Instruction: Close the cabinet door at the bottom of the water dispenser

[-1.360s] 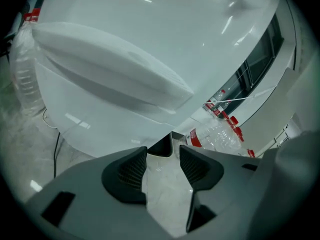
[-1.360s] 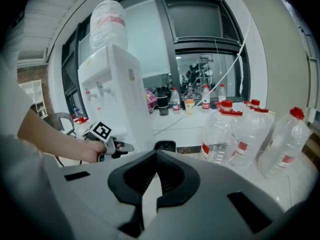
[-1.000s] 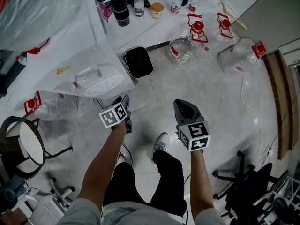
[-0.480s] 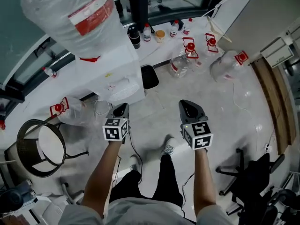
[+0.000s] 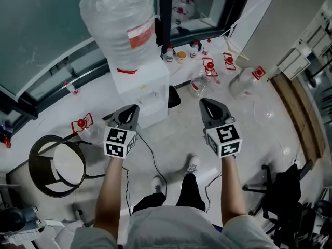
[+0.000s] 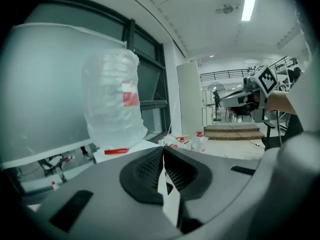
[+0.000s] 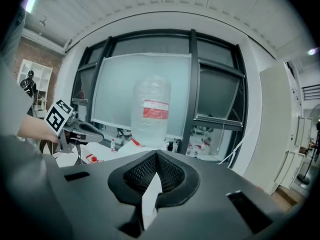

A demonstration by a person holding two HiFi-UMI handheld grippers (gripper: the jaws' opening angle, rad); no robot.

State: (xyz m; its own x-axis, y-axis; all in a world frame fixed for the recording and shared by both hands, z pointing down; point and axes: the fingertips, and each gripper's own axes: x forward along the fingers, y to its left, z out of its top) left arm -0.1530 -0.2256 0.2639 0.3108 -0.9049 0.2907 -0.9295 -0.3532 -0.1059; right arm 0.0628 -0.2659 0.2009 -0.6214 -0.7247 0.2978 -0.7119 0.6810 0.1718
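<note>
Head view: water dispenser [image 5: 148, 84] upper centre; cabinet door [image 5: 155, 116] low on its front, looks flush; left claw [image 5: 134, 109] and right claw [image 5: 205, 104] both pressed together, empty; door likely light, stiff, hinged; nudge its free edge.

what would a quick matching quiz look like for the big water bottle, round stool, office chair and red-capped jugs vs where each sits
Things:
1 big water bottle
2 round stool
3 office chair
4 red-capped jugs

Places:
a floor, head view's lower right
b on top of the water dispenser
c floor by the window, right of the dispenser
d floor, head view's left

Pairs: 1-b, 2-d, 3-a, 4-c
</note>
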